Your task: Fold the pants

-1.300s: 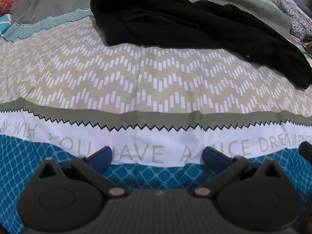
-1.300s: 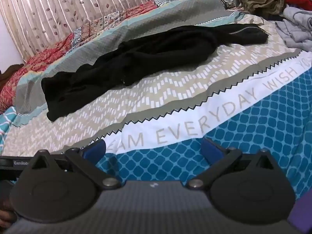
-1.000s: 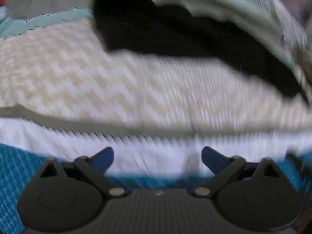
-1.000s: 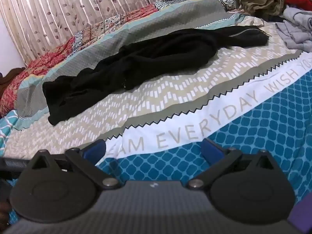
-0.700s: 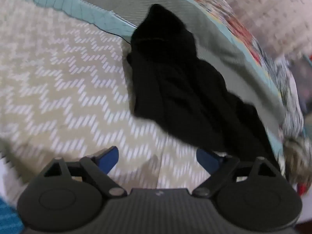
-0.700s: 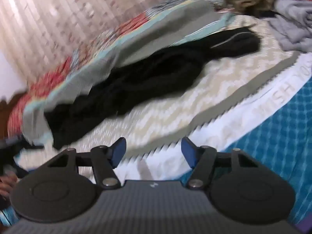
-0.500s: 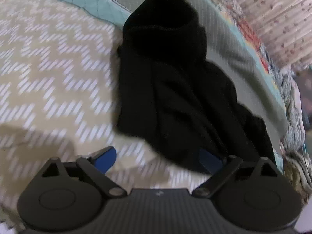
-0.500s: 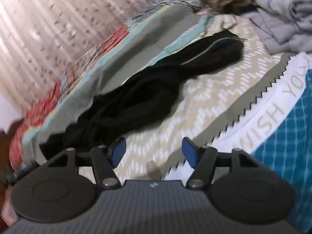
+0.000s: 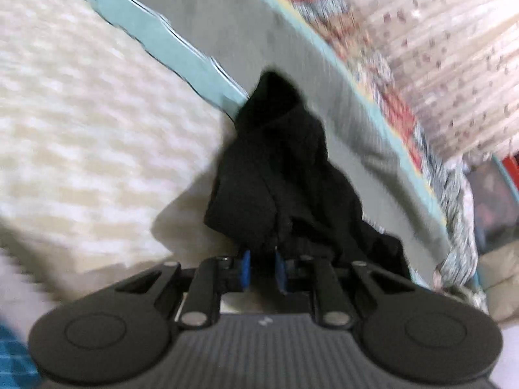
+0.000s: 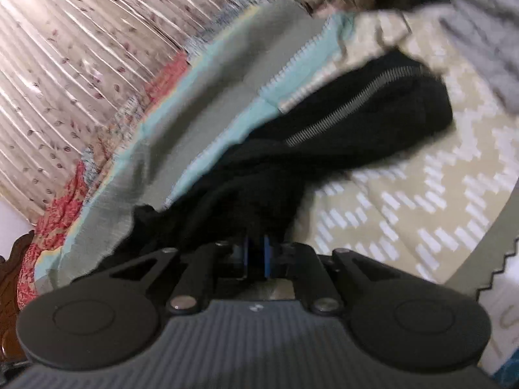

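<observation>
Both grippers have left the blue bedspread border and reached the black pants (image 9: 285,175), crumpled on the bed (image 9: 97,129). Left gripper (image 9: 261,267) and right gripper (image 10: 256,254) jaws are closing on bunched fabric, probably to spread it. Blur and folds hide which edges are pinched.

Legible text: almost none showing; both views are blurring. On the white printed band of the patterned cotton bedspread (image 10: 509,295), at the right edge of the right wrist view, faint grey letter strokes are appearing, possibly a "U", not readable as a word; the small pale mark on the ribbed grey gripper housing (image 10: 256,308) is showing no readable characters.
</observation>
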Demonstrator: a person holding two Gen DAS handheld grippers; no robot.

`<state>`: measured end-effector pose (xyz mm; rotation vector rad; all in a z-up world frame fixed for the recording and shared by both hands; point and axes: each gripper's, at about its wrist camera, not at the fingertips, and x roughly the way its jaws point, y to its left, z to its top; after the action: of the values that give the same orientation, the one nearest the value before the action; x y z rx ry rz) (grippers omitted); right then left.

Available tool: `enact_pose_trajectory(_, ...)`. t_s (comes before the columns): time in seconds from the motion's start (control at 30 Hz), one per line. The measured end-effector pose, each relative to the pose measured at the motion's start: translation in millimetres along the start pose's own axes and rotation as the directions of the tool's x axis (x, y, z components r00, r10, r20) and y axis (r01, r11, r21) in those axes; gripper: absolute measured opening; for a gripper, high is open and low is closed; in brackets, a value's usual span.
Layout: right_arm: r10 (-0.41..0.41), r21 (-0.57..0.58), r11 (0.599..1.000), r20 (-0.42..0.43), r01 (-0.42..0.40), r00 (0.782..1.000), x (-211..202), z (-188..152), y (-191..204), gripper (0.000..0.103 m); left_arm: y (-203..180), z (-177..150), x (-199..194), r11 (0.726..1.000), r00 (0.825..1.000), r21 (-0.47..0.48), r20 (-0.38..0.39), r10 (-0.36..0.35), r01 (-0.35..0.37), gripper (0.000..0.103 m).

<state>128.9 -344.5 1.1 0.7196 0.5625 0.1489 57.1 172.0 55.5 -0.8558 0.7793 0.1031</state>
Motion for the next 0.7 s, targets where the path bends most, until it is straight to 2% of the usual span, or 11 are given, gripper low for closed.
enact_pose_trajectory(0.07, 0.031, -0.075, 0.997, 0.040, -0.028, 0.999, -25.1, 3.9, 13.8, 0.011, 19.6, 7.7, -31.8, 0.999, 1.000, -0.044, 0.002, -0.029, 0.029, 0.014)
enact_pose_trajectory(0.17, 0.103, -0.218, 0.972, 0.077, -0.084, 0.992, -67.7, 4.3, 36.9, 0.011, 29.1, 9.2, -71.3, 0.999, 0.999, -0.036, 0.048, -0.007, 0.009, 0.014)
enact_pose_trajectory(0.23, 0.152, -0.339, 0.934, 0.095, -0.112, 0.984, -97.5, 2.4, 58.8, 0.011, 35.0, 8.9, -94.9, 0.999, 0.997, -0.040, 0.071, -0.016, 0.018, 0.014)
enact_pose_trajectory(0.3, 0.169, -0.440, 0.890, 0.068, -0.123, 0.983, -117.7, -3.8, 73.9, 0.012, 40.5, 7.8, -116.5, 0.999, 0.995, -0.032, 0.099, -0.001, 0.004, 0.014)
enact_pose_trajectory(0.37, 0.141, -0.517, 0.845, -0.035, -0.138, 0.989, -124.8, -13.0, 79.0, 0.017, 45.8, 4.4, -128.8, 0.999, 0.991, -0.015, 0.124, 0.049, -0.048, 0.014)
enact_pose_trajectory(0.4, 0.089, -0.558, 0.821, -0.079, -0.119, 0.993, -125.8, -23.1, 77.1, 0.019, 48.6, 3.8, -130.8, 0.997, 0.990, -0.007, 0.120, 0.074, -0.074, 0.014)
enact_pose_trajectory(0.47, -0.027, -0.629, 0.775, -0.129, -0.061, 0.991, -121.0, -37.6, 71.8, 0.041, 62.0, -2.2, -125.1, 0.993, 0.989, -0.021, 0.083, 0.119, -0.117, 0.014)
enact_pose_trajectory(0.5, -0.077, -0.651, 0.759, -0.141, -0.034, 0.987, -119.9, -44.1, 66.2, 0.047, 71.7, -9.1, -122.3, 0.991, 0.990, -0.034, 0.063, 0.129, -0.127, 0.014)
enact_pose_trajectory(0.53, -0.107, -0.648, 0.762, -0.154, -0.018, 0.982, -121.4, -46.0, 57.5, 0.048, 78.3, -13.9, -117.8, 0.989, 0.989, -0.044, 0.043, 0.144, -0.142, 0.015)
enact_pose_trajectory(0.57, -0.113, -0.623, 0.782, -0.165, -0.015, 0.980, -121.1, -42.6, 52.7, 0.048, 81.8, -16.9, -113.8, 0.987, 0.987, -0.047, 0.033, 0.157, -0.155, 0.015)
enact_pose_trajectory(0.7, -0.043, -0.350, 0.937, -0.174, -0.021, 0.984, -123.1, -20.2, 8.4, 0.049, 100.2, -23.1, -104.8, 0.983, 0.986, -0.077, 0.020, 0.167, -0.165, 0.015)
